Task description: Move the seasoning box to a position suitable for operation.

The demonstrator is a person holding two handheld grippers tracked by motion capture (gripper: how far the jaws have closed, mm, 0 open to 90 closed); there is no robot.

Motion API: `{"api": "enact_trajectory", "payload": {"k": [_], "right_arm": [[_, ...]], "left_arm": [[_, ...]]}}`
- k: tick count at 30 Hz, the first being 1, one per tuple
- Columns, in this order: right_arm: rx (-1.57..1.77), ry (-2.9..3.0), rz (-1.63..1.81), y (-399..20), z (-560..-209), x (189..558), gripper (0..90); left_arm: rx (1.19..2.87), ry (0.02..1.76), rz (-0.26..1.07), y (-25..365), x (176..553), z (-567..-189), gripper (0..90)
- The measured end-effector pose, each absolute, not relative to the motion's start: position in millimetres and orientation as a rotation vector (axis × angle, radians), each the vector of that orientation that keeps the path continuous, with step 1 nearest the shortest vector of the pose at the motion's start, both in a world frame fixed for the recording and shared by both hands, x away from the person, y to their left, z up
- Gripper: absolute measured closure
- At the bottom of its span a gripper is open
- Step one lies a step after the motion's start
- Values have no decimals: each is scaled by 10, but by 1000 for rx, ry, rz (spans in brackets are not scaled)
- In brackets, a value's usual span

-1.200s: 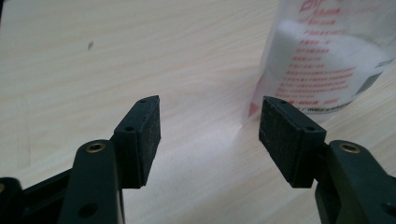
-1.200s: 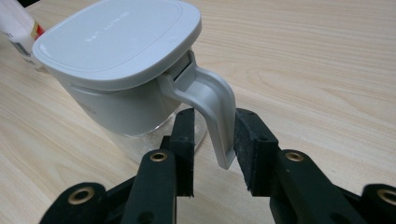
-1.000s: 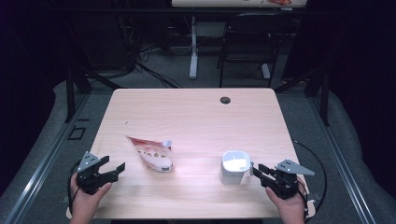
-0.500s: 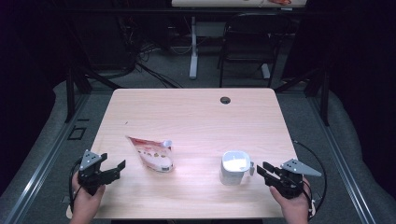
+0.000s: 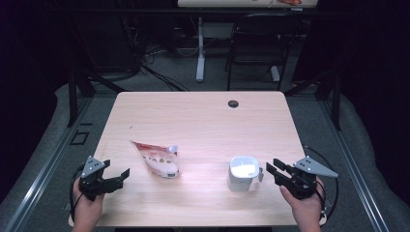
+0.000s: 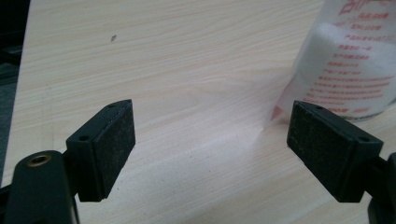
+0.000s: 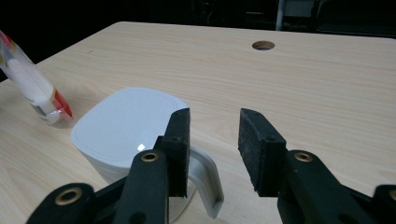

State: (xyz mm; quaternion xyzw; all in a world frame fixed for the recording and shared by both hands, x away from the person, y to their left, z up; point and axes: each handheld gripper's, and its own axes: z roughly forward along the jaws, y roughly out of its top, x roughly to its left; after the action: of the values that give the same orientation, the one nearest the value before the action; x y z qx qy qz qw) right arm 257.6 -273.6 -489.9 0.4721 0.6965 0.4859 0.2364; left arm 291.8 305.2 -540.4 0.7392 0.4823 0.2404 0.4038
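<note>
**A:** What has changed since a second ago?

**B:** Your right gripper (image 5: pixel 270 170) sat closer to the white square plastic cup (image 5: pixel 243 172) then; now it has drawn back toward the table's right edge and lifted a little. Its jaws have just been opening, and nothing is between them. In the right gripper view the cup's grey handle (image 7: pixel 205 179) lies just below and beside the left jaw, not clamped. Your left gripper (image 5: pixel 117 175) has kept its place near the front left corner; its jaws also spread wider and now stand fully apart, empty.

**A:** Where are the things I am working with?

**B:** The cup stands upright on the pale wooden table (image 5: pixel 203 121), front right of centre, handle toward your right gripper, near it but apart. The clear plastic pouch with red print and white filling (image 5: pixel 157 159) lies flat, front left of centre, apart from your left gripper.

**A:** Anything around or in the way?

**B:** A round cable hole (image 5: pixel 233 103) sits near the table's far edge. Bare wood lies between each gripper and its nearest thing. Beyond the table a dark chair (image 5: pixel 255 48) and a white desk leg (image 5: pixel 200 48) stand on the floor
</note>
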Motion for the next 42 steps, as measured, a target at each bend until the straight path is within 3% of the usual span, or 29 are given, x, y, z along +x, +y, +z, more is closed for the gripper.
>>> {"api": "enact_trajectory", "payload": {"k": [10,18,42], "right_arm": [[1297,1973,1275,-2565,-4854,2710,698],[1265,2033,1229,-2455,-4876,2725,856],[1241,2043,1205,-2391,-4895,2726,900]], "left_arm": [[1784,1335,651,3058,2951,-5404,155],[1797,1342,662,3034,2952,-5409,156],[1823,1395,623,3090,2978,-5464,157]]}}
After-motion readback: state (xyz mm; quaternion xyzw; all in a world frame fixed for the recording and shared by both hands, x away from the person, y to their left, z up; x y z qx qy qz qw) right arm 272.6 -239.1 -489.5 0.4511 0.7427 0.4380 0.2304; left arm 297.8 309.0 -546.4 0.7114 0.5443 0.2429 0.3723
